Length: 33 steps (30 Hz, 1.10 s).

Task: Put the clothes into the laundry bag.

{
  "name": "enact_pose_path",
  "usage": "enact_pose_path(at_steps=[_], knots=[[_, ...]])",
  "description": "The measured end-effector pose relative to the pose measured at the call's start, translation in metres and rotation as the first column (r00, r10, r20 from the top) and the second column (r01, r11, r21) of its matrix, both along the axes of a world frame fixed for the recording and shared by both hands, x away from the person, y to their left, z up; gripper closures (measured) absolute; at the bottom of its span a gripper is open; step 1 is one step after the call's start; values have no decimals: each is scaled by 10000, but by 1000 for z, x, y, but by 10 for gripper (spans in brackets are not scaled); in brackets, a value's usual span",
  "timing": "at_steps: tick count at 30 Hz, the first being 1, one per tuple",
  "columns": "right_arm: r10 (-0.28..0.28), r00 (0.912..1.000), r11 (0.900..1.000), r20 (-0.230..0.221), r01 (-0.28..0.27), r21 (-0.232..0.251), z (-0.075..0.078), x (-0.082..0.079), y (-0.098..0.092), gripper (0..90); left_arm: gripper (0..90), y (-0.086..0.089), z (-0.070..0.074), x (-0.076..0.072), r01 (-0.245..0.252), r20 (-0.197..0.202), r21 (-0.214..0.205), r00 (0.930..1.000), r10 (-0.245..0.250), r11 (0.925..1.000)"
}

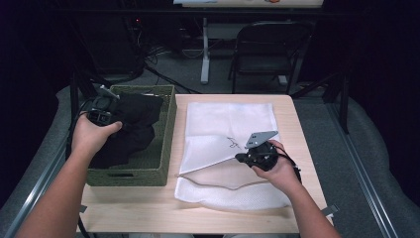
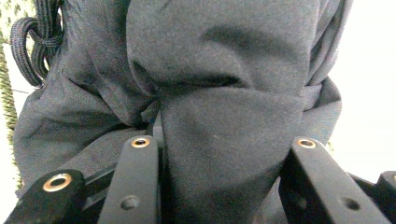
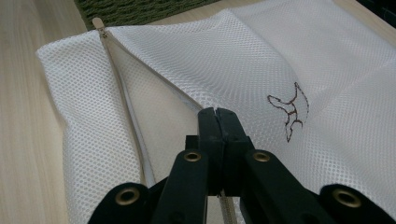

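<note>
Holding: we are gripping the black cloth [image 1: 130, 130] with our left gripper [image 1: 101, 113] over the basket [image 1: 166, 130], at the table's [image 1: 148, 208] left side.
Left jaws: in the left gripper view they are standing apart with a thick fold of the cloth [image 2: 224, 154] clamped between them, the fabric bulging over both pads.
Cloth: it is hanging partly inside the basket, bunched and creased; a braided black cord [image 2: 39, 42] is showing at its upper left edge in the left gripper view.
Pinching: we are holding the upper layer of the white mesh bag [image 1: 228, 148] with our right gripper [image 1: 247, 157], near the bag's open end.
Right jaws: in the right gripper view they are pressing together at the tips [image 3: 217, 116], closed on the mesh edge.
Bag: it [image 3: 233, 60] is lying flat on the table just right of the basket, its zipper [image 3: 123, 102] running along the opened mouth, a small brown stitched mark [image 3: 289, 109] sitting beside the jaw tips.
Mouth: the pinched layer is lifting away from the lower layer.
</note>
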State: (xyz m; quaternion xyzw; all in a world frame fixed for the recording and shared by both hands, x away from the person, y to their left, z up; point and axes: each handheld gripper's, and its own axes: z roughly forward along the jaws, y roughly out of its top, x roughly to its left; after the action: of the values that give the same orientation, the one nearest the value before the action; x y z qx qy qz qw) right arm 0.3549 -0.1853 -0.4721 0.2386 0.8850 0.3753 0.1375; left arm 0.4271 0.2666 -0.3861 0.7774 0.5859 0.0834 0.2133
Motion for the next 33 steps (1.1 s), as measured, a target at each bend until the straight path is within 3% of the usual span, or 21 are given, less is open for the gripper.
enact_pose_path(at_steps=[13, 23, 33], knots=[[-39, 9991, 9998, 420, 31, 197, 16, 4, 0, 900, 618, -1, 4, -6, 146, 20, 14, 9999, -146, 9999], [-190, 9980, 9976, 603, 149, 678, 27, 10, -2, 900, 619, -4, 7, -9, 394, -21, 76, 9992, -394, 9992], [-283, 9976, 9974, 629, 240, 679, 25, 8, -1, 900, 619, -6, 14, -12, 611, 38, 118, 9981, -611, 9981]])
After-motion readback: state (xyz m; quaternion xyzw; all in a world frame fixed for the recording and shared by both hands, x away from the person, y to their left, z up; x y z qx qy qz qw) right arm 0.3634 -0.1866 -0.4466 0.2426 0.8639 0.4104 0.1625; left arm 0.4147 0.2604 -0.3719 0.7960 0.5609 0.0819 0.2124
